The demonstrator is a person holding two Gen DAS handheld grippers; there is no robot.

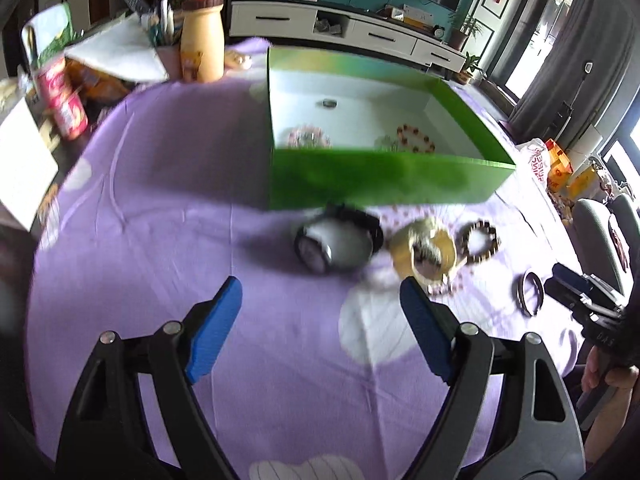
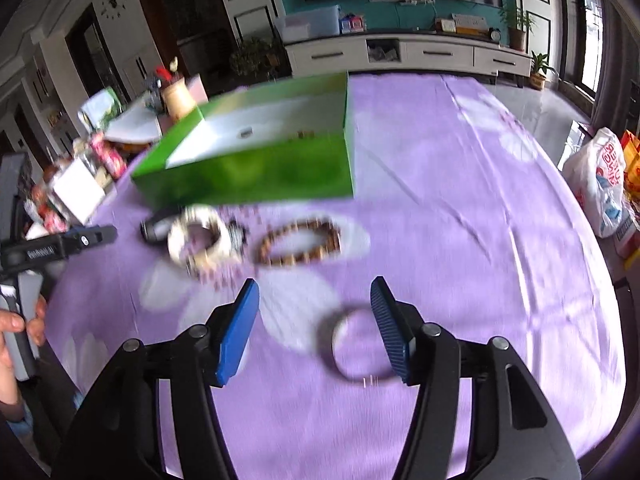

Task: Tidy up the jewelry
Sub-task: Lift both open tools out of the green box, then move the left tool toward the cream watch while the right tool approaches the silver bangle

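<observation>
A green box (image 1: pixel 380 180) with a white inside stands on the purple cloth and holds bead bracelets (image 1: pixel 416 138). In front of it lie a black watch (image 1: pixel 336 240), a pale yellow bangle (image 1: pixel 424 252), a brown bead bracelet (image 1: pixel 480 240) and a dark ring bangle (image 1: pixel 532 292). My left gripper (image 1: pixel 320 300) is open above the cloth, short of the watch. In the right wrist view my right gripper (image 2: pixel 314 304) is open, with the dark ring bangle (image 2: pixel 356 344) lying below its right finger. The brown bead bracelet (image 2: pixel 300 242), the pale bangle (image 2: pixel 200 240) and the box (image 2: pixel 256 168) lie beyond.
A yellow vase (image 1: pixel 202 40), a pen cup, red cans (image 1: pixel 64 100) and papers crowd the table's far left. A white plastic bag (image 2: pixel 600 184) and yellow packets sit off the right edge. The other gripper (image 1: pixel 580 296) shows at the right.
</observation>
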